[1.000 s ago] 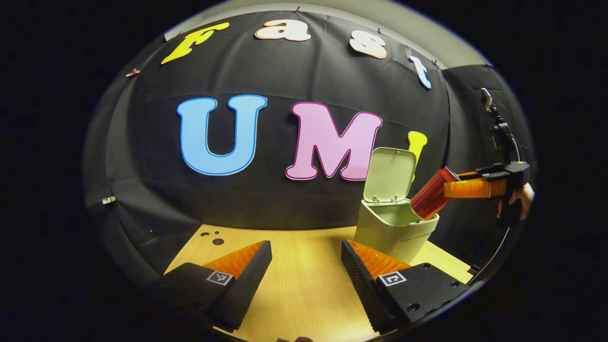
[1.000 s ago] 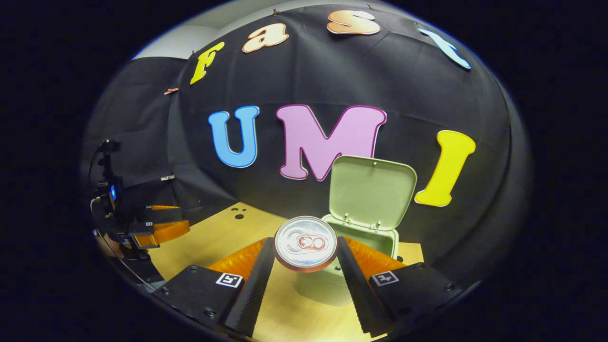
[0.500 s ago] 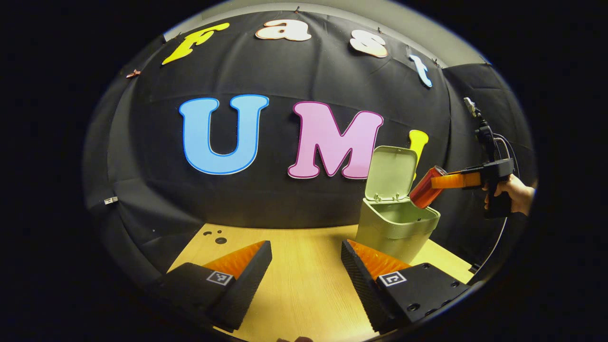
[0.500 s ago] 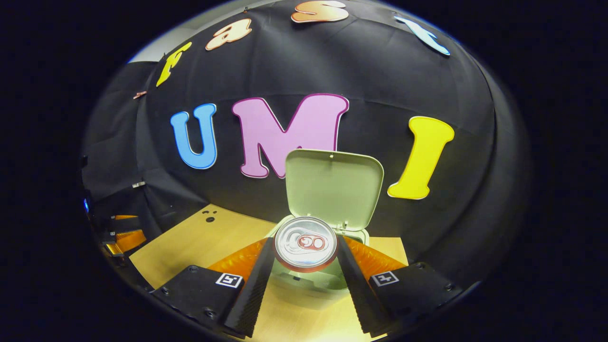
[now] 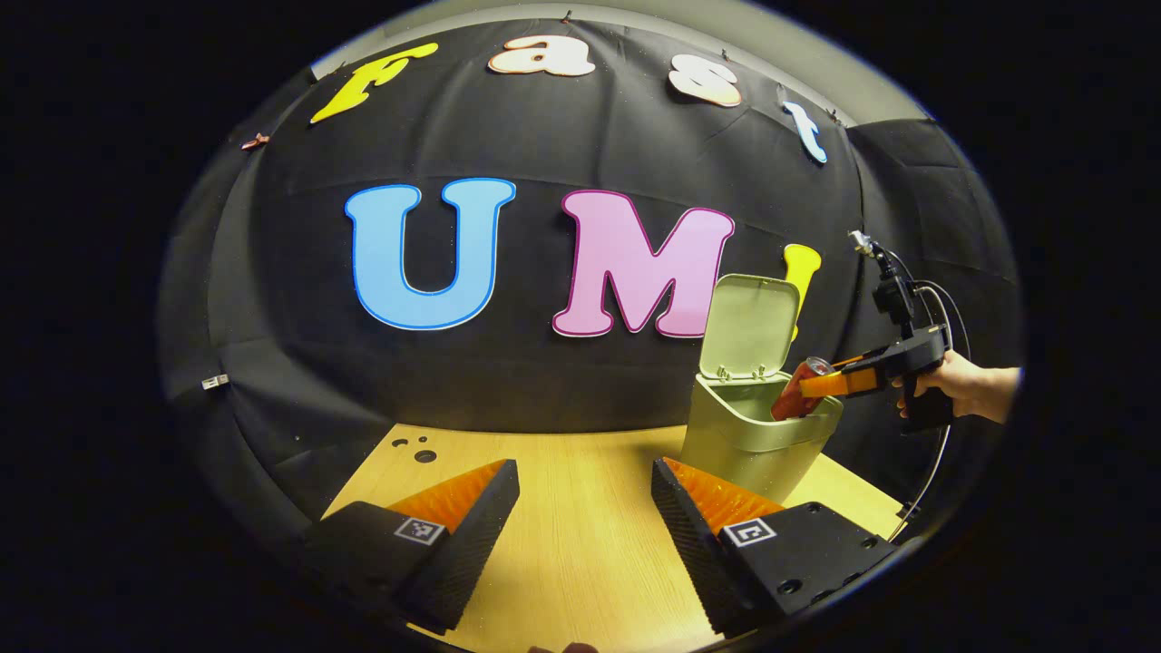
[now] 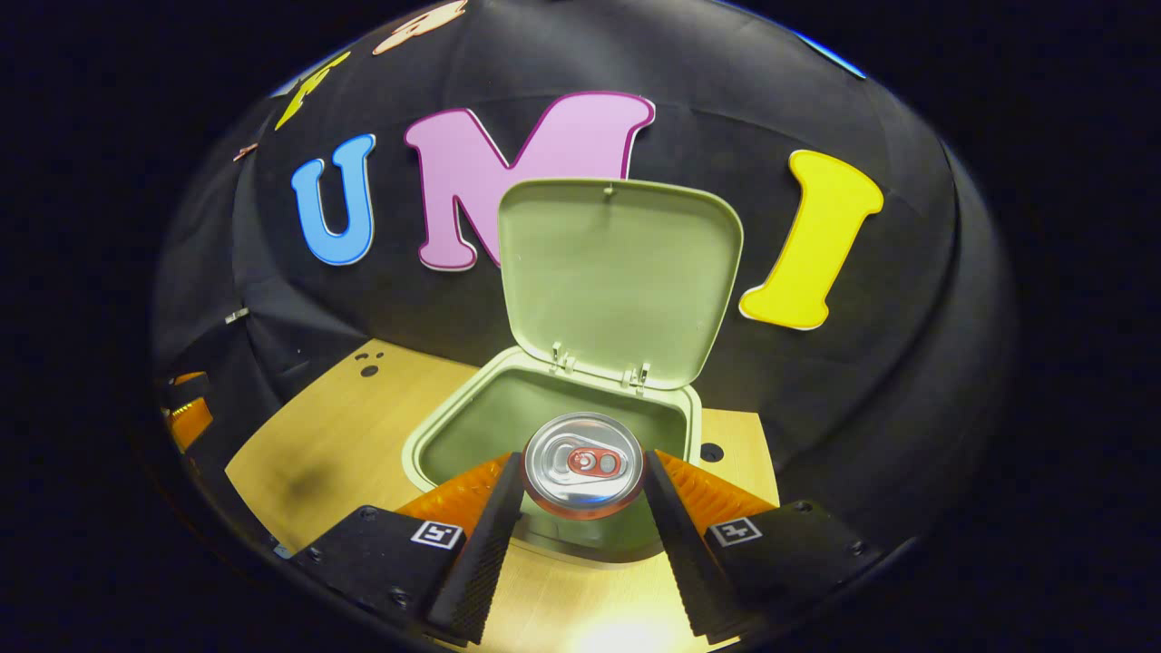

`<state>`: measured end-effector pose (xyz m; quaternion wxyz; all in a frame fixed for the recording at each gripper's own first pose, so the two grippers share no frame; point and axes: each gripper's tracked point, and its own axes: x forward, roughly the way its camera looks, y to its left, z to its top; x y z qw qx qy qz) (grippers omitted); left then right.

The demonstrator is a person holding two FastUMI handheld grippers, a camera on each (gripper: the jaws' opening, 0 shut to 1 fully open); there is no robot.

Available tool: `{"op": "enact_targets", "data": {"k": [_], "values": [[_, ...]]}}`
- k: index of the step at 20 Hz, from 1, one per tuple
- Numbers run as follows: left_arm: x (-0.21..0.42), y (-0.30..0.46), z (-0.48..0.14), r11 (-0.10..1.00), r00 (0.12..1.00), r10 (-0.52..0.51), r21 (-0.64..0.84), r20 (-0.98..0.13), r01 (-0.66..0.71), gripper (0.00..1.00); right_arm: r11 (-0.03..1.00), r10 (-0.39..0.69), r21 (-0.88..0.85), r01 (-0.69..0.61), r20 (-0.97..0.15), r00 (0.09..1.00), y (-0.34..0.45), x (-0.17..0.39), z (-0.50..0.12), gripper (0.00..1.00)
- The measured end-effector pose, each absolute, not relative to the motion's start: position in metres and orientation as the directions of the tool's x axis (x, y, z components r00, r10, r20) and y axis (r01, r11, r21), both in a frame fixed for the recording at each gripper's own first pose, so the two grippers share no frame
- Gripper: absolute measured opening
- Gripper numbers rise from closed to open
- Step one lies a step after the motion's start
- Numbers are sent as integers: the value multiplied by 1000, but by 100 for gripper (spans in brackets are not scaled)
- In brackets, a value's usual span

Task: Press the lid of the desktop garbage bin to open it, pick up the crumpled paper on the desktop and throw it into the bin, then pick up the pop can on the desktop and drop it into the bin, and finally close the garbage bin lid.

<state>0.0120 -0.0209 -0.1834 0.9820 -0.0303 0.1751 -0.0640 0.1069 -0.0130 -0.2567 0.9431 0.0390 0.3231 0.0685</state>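
**Pop can held over the open bin**

In the right gripper view, the right gripper (image 6: 583, 521) grips a pop can (image 6: 583, 462) between its two fingers, one finger pressing on each side. The can's silver top with its pull tab faces the camera. Just beyond and below the can is the mouth of a pale green desktop garbage bin (image 6: 453, 426). The bin's lid (image 6: 617, 277) stands raised, hinged at the far edge of the opening, with its inner face turned toward the camera. The bin stands on a light wooden table (image 6: 317, 453). The inside of the bin is in shadow, and its contents cannot be made out.

In the left gripper view, the same scene shows from the side. The right gripper (image 5: 830, 385), held by a person's hand (image 5: 957, 385) at the right edge, tilts the red can (image 5: 798, 390) downward, with its lower end dipping inside the bin's rim. The bin (image 5: 757, 440) sits toward the right rear of the table (image 5: 580, 544), lid (image 5: 751, 317) upright.

The left gripper (image 5: 585, 526) hovers low over the table, well apart from the bin. Its jaws are spread wide with nothing between them.
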Motion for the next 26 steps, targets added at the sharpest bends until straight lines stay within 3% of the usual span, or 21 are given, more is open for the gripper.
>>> {"op": "enact_targets", "data": {"k": [11,16,26], "values": [[10,-14,-187,992,927,-117,-89,-356,91,95,988,155,115,-106,-645,748,-13,108,-279,85],[11,-16,-188,992,926,-122,-86,-357,97,95,987,154,129,-93,-632,759,-16,107,-271,90],[13,-18,-188,991,925,-126,-85,-359,102,95,990,121,111,-81,-416,901,-29,138,-175,95]]}}
